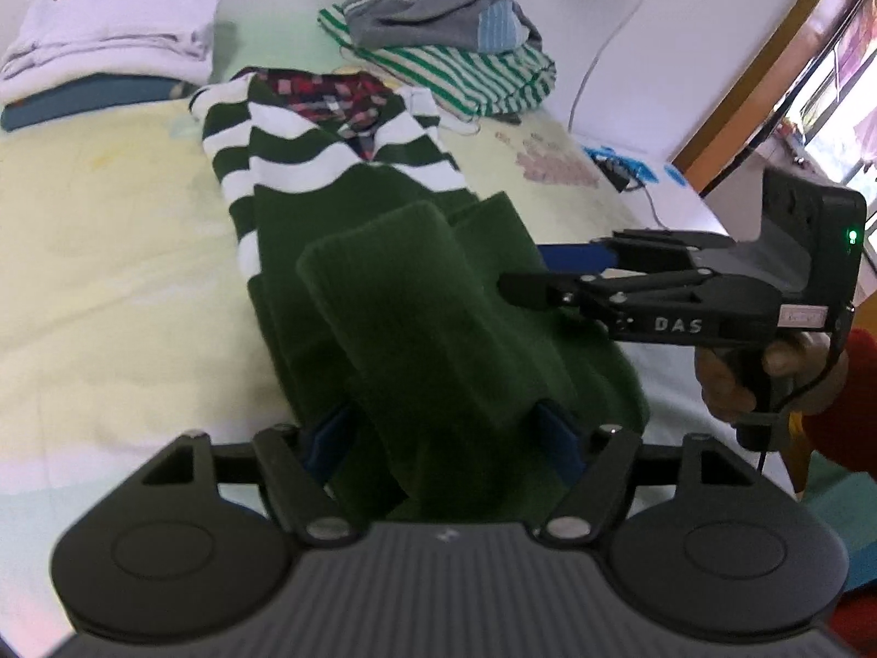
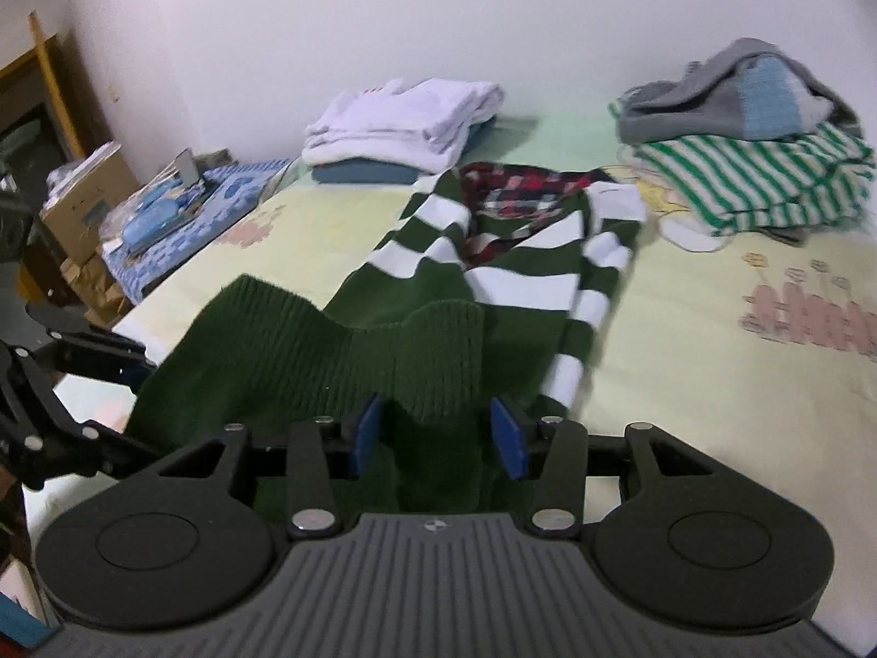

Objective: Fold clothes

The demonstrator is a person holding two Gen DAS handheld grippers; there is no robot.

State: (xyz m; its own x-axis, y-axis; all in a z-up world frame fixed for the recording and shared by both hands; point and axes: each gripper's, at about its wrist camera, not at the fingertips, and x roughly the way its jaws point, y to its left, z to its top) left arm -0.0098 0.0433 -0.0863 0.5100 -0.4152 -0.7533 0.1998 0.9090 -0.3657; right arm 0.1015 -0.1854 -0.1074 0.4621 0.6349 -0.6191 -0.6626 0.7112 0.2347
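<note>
A dark green sweater [image 1: 307,208] with white stripes and a plaid shirt collar inside lies lengthwise on the pale yellow bed sheet [image 1: 109,252]. Its plain green hem end is raised off the bed toward both cameras. My left gripper [image 1: 444,433] is shut on a thick fold of the hem, with green knit bunched between its blue pads. My right gripper [image 1: 526,271] comes in from the right, held by a hand in a red sleeve [image 1: 729,378]. In the right wrist view the right gripper [image 2: 438,436] is shut on the hem of the sweater [image 2: 438,296].
A folded white stack [image 2: 405,115] on a blue cushion sits at the far side of the bed. A loose pile of green-striped and grey garments [image 2: 751,131] lies far right. Boxes and clutter [image 2: 87,203] stand beyond the bed's left edge. A white cable [image 1: 603,55] runs down the wall.
</note>
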